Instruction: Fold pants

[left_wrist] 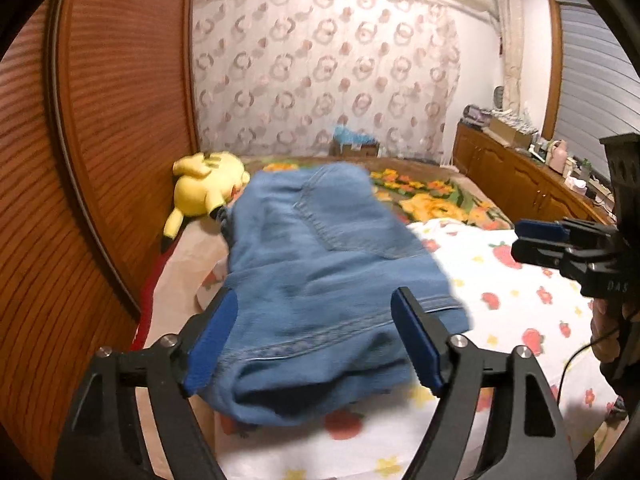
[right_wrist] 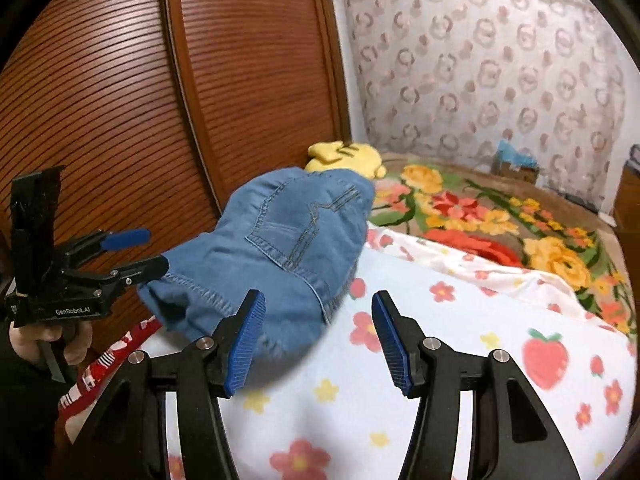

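Brown slatted wooden wardrobe (left_wrist: pixel 100 120) on the left, yellow plush toy (left_wrist: pixel 208 188) beside it. Folded blue denim pants (left_wrist: pixel 320 280) on the white flower-and-strawberry sheet (left_wrist: pixel 520 300), partly blurred. Left gripper (left_wrist: pixel 312 340) spread around the near edge, pinching nothing. Right gripper (right_wrist: pixel 318 336) spread, empty.

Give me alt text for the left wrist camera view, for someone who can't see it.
Folded blue denim pants lie on a fruit-print sheet, between the spread blue fingers of the left gripper, which do not grip them. The right gripper reaches in from the right; a yellow plush toy lies behind.
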Motion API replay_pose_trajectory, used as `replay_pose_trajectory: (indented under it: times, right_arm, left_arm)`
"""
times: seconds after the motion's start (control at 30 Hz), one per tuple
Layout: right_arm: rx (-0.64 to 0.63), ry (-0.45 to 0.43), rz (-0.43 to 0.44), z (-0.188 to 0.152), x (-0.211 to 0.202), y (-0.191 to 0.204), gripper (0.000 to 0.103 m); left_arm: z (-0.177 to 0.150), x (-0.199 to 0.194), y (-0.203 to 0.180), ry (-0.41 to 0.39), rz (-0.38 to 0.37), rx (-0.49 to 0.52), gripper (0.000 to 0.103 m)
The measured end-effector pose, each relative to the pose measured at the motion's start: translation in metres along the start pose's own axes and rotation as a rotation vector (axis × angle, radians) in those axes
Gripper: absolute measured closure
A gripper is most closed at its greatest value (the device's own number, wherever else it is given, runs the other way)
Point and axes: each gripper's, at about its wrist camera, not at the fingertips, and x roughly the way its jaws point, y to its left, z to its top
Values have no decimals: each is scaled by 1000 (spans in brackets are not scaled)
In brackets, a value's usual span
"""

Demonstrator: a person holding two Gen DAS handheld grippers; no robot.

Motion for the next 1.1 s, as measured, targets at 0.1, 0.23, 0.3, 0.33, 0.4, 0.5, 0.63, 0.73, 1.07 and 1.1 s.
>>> replay_pose_trajectory:
  times: [0.1,0.23,0.3,0.33,0.4,0.5,0.63,0.73,1.07,1.1]
  right_arm:
    - [6,-38,-32,-13,-29,0,45]
    - [24,-82,-78,-27,-60,0,45]
    - [32,-101,-106,-32,-76,0,43]
    - [36,-110,-115,-36,-81,1,42]
    - [47,-131,-141,-43,-97,-1,41]
    - [48,-160,-193,-54,-118,2,39]
    - [58,-193,-242,-66,-141,6,38]
    - [64,-214,-277,-75,-152,15,37]
    - [102,-259,-359,-96,-169,47,37]
    - [106,-259,-369,-98,-171,49,37]
  left_arm:
    - [3,-14,-20,-32,-13,9,21]
    - [3,-32,-52,-78,-36,26,21]
    - [2,-41,-66,-92,-49,26,21]
    - [2,-44,-72,-97,-52,28,21]
    - [2,-52,-84,-110,-61,40,21]
    - [1,-66,-100,-135,-63,52,21]
    - [-2,-86,-118,-164,-66,63,21]
    - [-6,-99,-132,-178,-57,80,21]
    - [-15,-123,-168,-199,-78,85,21]
    - [-16,-124,-171,-200,-86,86,21]
